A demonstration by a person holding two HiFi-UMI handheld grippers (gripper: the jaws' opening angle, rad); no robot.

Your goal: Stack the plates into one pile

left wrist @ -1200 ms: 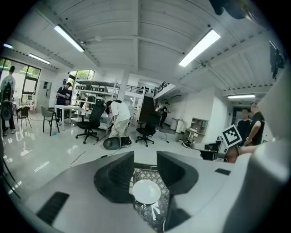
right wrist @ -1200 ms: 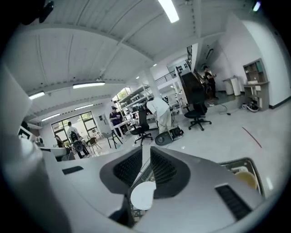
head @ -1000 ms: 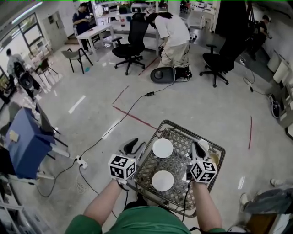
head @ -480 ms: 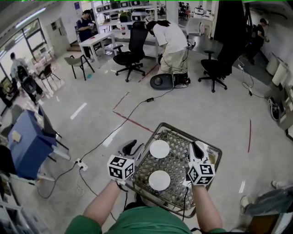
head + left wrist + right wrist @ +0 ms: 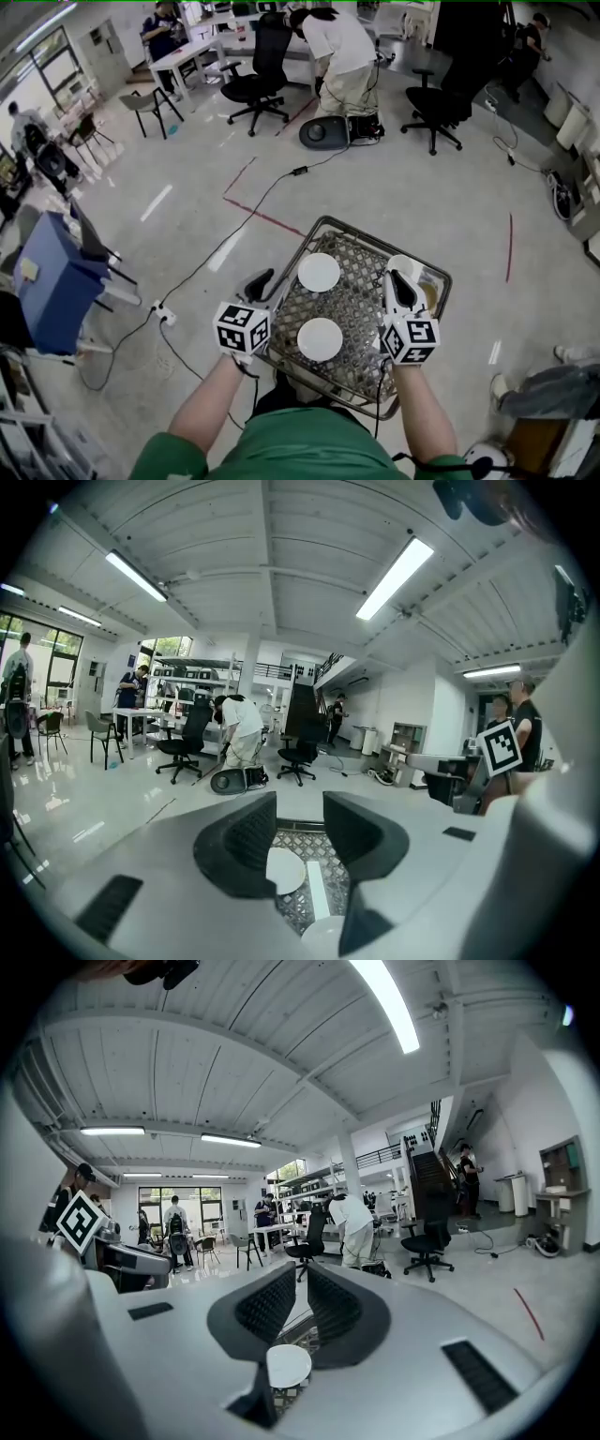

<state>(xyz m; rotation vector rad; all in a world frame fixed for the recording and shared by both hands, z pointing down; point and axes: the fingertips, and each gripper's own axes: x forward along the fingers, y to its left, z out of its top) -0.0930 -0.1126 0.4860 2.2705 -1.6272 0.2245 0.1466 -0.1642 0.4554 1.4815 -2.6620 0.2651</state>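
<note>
A person stood over a wire mesh basket (image 5: pixel 354 298) on a pale floor, holding a gripper in each hand. Three white plates lay apart on the mesh, not yet stacked. The far plate (image 5: pixel 319 272) sat toward the basket's far left. The near plate (image 5: pixel 320 338) lay closer to the person. A third plate (image 5: pixel 405 266) sat at the right, partly hidden by the right gripper (image 5: pixel 401 281).

The left gripper (image 5: pixel 259 283) hovered just outside the basket's left edge, its jaws wide apart with nothing between them. The right gripper hung over the basket's right side, its jaws drawn close with only a narrow gap, gripping nothing. The third plate lay just below them.

Well beyond the basket stood black office chairs (image 5: pixel 255 86) and a bending person (image 5: pixel 339 42).
</note>
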